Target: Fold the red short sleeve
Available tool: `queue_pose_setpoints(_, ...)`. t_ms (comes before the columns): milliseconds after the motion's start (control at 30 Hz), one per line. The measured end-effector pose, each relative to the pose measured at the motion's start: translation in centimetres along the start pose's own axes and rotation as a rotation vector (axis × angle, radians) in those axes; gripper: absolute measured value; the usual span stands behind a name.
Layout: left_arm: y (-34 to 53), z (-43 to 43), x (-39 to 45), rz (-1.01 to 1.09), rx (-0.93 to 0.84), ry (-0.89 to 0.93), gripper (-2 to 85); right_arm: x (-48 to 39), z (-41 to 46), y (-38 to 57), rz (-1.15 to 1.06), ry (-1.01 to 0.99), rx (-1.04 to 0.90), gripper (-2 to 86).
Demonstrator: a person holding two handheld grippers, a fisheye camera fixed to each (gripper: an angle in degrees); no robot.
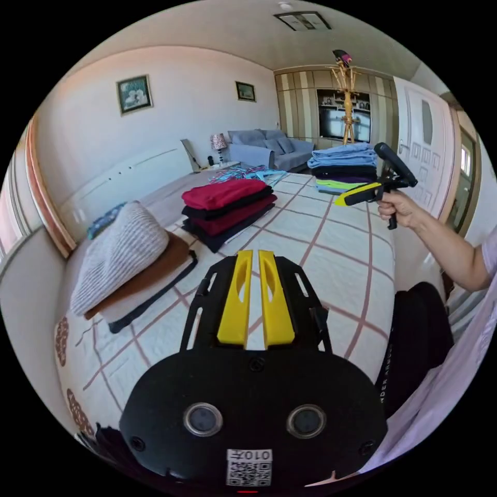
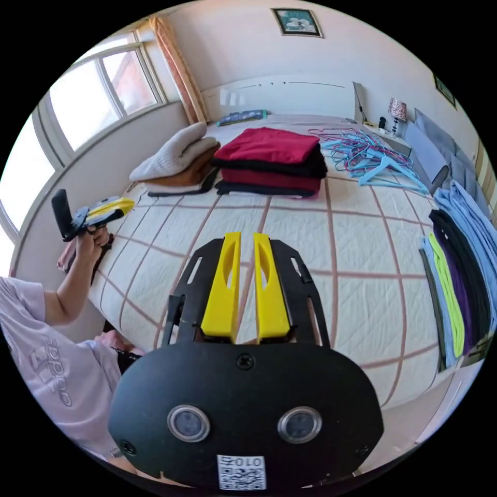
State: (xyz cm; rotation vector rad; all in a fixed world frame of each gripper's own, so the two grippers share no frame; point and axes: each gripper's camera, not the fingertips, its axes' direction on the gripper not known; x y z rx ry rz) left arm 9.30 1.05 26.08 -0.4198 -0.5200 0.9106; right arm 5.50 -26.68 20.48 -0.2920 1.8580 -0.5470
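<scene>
A folded red short sleeve (image 1: 225, 192) (image 2: 269, 145) lies on top of a stack of red and black folded clothes at the far side of the quilted bed (image 1: 336, 259) (image 2: 362, 290). My left gripper (image 1: 255, 253) hovers over the quilt, short of that stack; its yellow jaws stand almost together with nothing between them. My right gripper (image 2: 247, 235) also hangs above the quilt with its jaws close together and nothing in them. A hand holds the right gripper (image 1: 340, 201) up in the left gripper view, near the blue pile. In the right gripper view, a hand holds the left gripper (image 2: 129, 203) at the bed's edge.
A pile of blue, black, purple and green folded clothes (image 1: 344, 165) (image 2: 461, 248) sits on one side of the bed. A white knit and brown pile (image 1: 124, 248) (image 2: 176, 155) sits on the other. Blue hangers (image 2: 367, 150) lie beyond the red stack. A person's sleeve (image 2: 46, 352) is close by.
</scene>
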Motion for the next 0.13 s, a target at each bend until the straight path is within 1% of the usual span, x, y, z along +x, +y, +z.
queue_pose_setpoints(67, 4.7, -6.3, 3.0, -0.018, 0.025, -0.109, 0.4, -4.8, 1.1, 4.7, 0.001, 0.008, -0.019, 4.7)
queue_pose_setpoints(133, 7.7, -10.9, 4.7, -0.032, 0.037, -0.173, 0.2, -9.3, 2.2, 9.0, 0.004, -0.002, -0.018, 3.9)
